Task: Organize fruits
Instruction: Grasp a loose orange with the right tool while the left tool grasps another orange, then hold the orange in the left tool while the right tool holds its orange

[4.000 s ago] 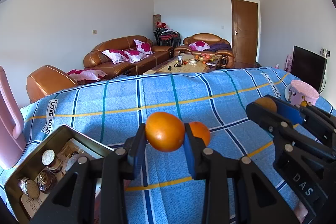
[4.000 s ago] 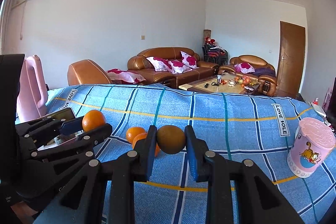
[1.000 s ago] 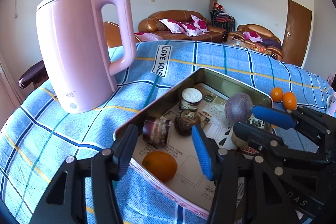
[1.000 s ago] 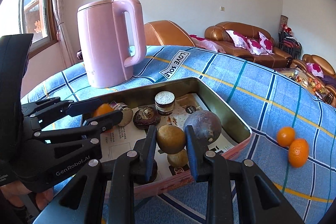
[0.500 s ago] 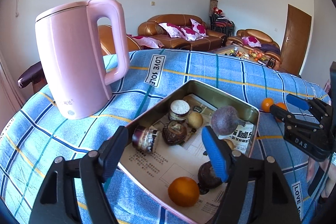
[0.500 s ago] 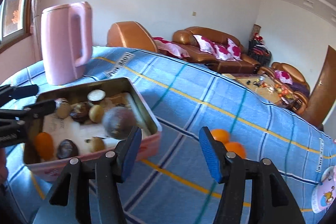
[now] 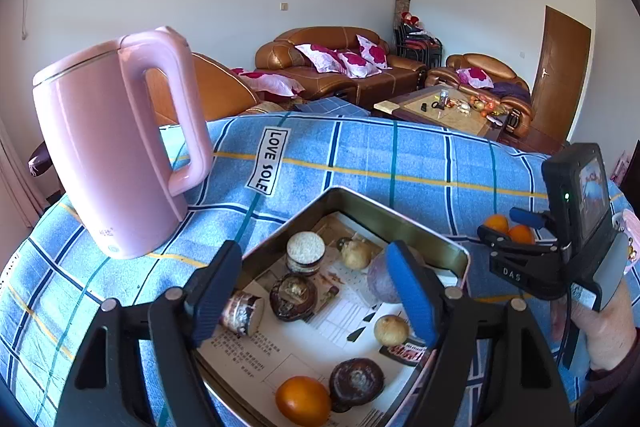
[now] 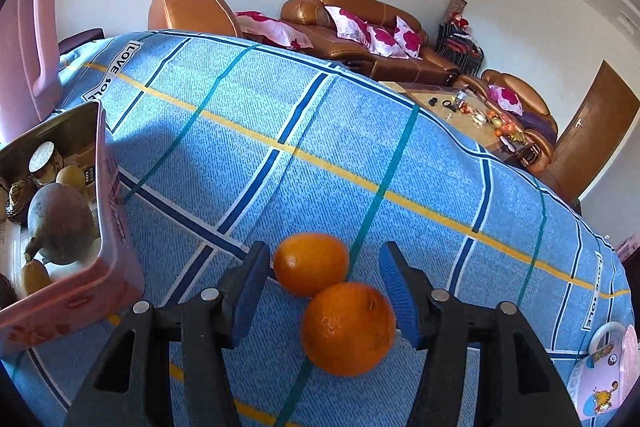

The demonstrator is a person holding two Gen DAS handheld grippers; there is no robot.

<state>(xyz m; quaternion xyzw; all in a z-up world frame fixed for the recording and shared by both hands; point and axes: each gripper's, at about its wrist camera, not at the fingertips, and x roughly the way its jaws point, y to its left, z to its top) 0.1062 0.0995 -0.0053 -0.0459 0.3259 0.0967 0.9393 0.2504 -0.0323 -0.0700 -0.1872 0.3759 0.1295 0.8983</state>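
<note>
Right tool [image 8: 320, 281] spread wide around two oranges [image 8: 310, 263] on blue cloth [image 8: 340, 155], left tool [image 7: 314, 287] released above tin [image 7: 400, 223].

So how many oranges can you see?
3. One orange lies in the tin box, at its near end. Two more sit touching on the blue cloth, between the open right gripper's fingers: far orange, near orange. Others may be hidden.

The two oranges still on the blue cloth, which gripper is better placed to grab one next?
Right. The right gripper is open with both oranges between its fingers; the left gripper hovers open over the tin.
</note>
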